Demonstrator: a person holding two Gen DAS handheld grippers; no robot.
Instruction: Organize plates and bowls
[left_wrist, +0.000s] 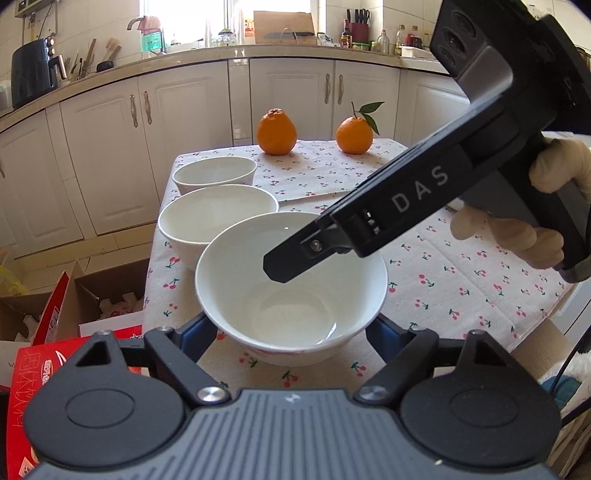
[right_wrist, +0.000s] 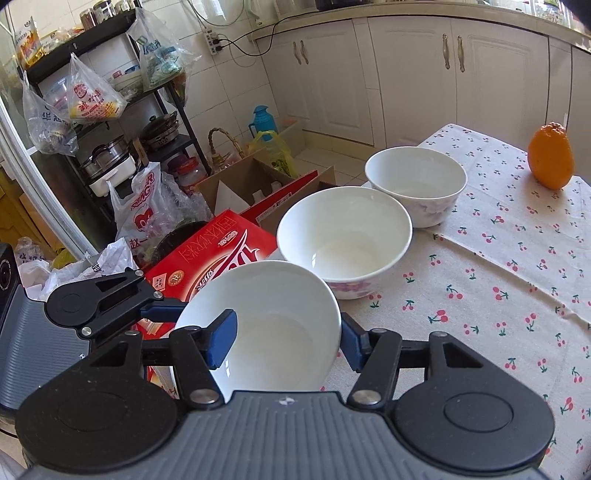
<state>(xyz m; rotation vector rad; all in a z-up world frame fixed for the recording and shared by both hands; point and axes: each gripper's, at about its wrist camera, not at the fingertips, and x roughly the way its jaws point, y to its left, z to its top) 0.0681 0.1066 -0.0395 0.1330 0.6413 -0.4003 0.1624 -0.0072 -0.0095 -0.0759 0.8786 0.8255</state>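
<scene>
Near bowl (left_wrist: 291, 291) sits at the table's (left_wrist: 461, 280) front-left edge, first in a row of three white bowls. Middle bowl (left_wrist: 218, 225) is just behind it, far bowl (left_wrist: 215, 175) behind that.

My left claw (left_wrist: 291, 334) straddles the near bowl, blue pads on both sides of its base; can't tell if they're pressing or just beside it.

My right claw (right_wrist: 286, 341) has one finger (right_wrist: 221, 341) inside the bowl and the other outside its rim wall, straddling the wall; can't tell whether it's clamped.

Two oranges (left_wrist: 277, 131) at the far edge, well apart from the bowls. Red box (right_wrist: 207, 254) on the floor beside the table.
</scene>
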